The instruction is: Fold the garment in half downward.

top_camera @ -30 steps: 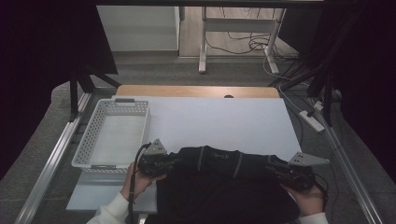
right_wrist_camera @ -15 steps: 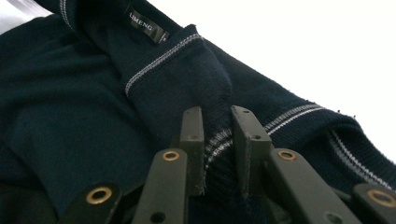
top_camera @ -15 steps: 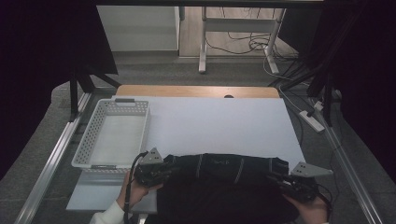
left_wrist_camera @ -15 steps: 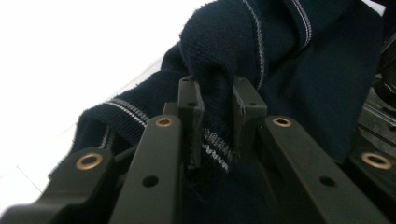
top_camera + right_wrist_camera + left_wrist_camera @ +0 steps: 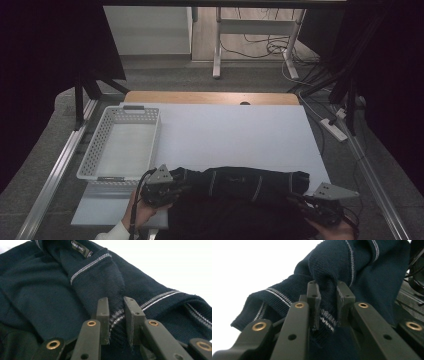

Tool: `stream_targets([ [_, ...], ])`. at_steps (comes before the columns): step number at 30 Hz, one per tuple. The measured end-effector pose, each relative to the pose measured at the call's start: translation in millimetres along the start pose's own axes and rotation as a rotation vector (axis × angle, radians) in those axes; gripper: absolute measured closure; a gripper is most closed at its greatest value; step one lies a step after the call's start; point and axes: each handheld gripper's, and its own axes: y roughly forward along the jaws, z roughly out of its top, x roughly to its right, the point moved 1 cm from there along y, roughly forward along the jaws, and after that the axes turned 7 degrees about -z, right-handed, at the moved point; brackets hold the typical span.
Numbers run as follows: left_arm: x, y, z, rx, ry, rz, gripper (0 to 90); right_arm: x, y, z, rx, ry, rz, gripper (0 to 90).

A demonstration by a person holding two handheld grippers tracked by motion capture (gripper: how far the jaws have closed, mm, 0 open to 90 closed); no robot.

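Evidently both grippers, left [image 5: 328, 303] and right [image 5: 117, 320], have jaws clamped on the sweater [image 5: 245, 185], stretching it flat across the counter [image 5: 235, 135].

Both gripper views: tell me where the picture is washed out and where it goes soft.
Left gripper view: the table is blown out to pure white, the near jaws look soft, and the knit of the sweater is sharp. Right gripper view: the table is washed out too; the sweater and its neck label are crisp, the jaws slightly blurred.
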Motion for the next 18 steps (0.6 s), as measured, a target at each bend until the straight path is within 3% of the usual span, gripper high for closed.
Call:
stream_targets([
  [5,11.8,-8.1,-4.5,0.020,0.040,-0.024,72.0,-8.7,-11.2,-4.4,0.006,-0.011,0.013,75.2],
  [7,14.2,-10.2,-5.1,0.030,0.050,-0.024,66.6,-11.4,-14.4,-6.0,0.009,-0.017,0.015,73.6],
  [9,16.5,-14.9,-3.8,0.067,0.056,0.012,52.0,-12.1,-17.3,-6.3,0.025,-0.015,0.018,64.7],
  [12,15.5,-20.6,2.1,0.107,0.046,0.033,45.2,-8.2,-21.1,-1.5,0.066,0.017,-0.002,48.9],
  [15,13.2,-16.5,12.9,0.087,0.041,0.084,37.6,-1.9,-18.6,7.9,0.078,0.037,-0.018,43.2],
  [18,11.0,-7.3,23.2,0.049,0.052,0.108,34.0,2.4,-7.2,17.9,0.062,0.019,-0.024,41.2],
])
